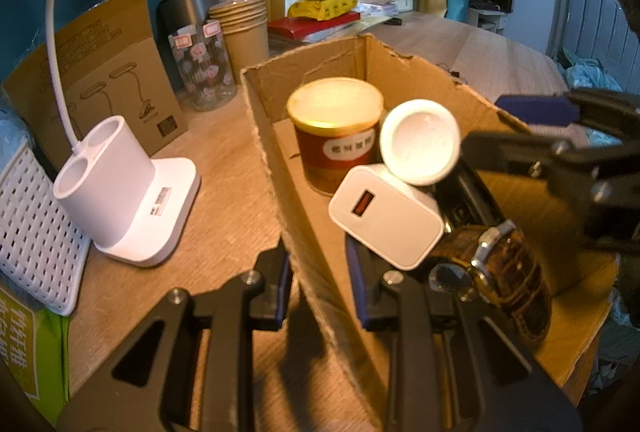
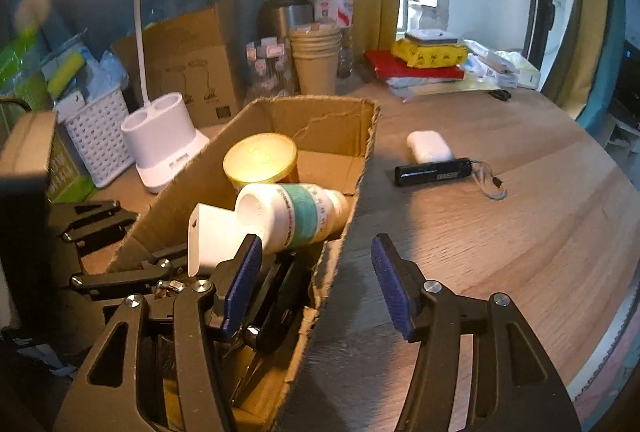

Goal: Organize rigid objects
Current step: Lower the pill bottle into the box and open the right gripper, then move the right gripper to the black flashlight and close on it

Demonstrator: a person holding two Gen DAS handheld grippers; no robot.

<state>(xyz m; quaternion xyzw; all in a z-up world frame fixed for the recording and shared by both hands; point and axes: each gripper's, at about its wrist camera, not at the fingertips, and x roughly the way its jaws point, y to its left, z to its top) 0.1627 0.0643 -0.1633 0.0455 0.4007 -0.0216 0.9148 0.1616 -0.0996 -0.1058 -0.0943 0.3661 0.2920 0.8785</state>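
An open cardboard box (image 1: 264, 135) (image 2: 360, 167) on the wooden table holds a red tin with a gold lid (image 1: 336, 127) (image 2: 260, 159), a white bottle with a teal label (image 2: 292, 216) (image 1: 420, 141) on its side, a white USB charger (image 1: 384, 220) (image 2: 212, 240), a brown-strapped watch (image 1: 504, 272) and dark items. My left gripper (image 1: 320, 284) is open and straddles the box's left wall. My right gripper (image 2: 320, 280) (image 1: 536, 111) is open and straddles the box's right wall, its left pad near the bottle. A white earbud case (image 2: 428, 145) and a black stick-shaped device (image 2: 432, 171) lie on the table to the right.
A white lamp base (image 1: 128, 199) (image 2: 164, 147) stands left of the box, with a white basket (image 1: 32, 232), a flat carton, a patterned jar (image 1: 204, 67), paper cups (image 1: 244, 27) and bottles behind. Books and packets (image 2: 424, 63) are stacked at the back.
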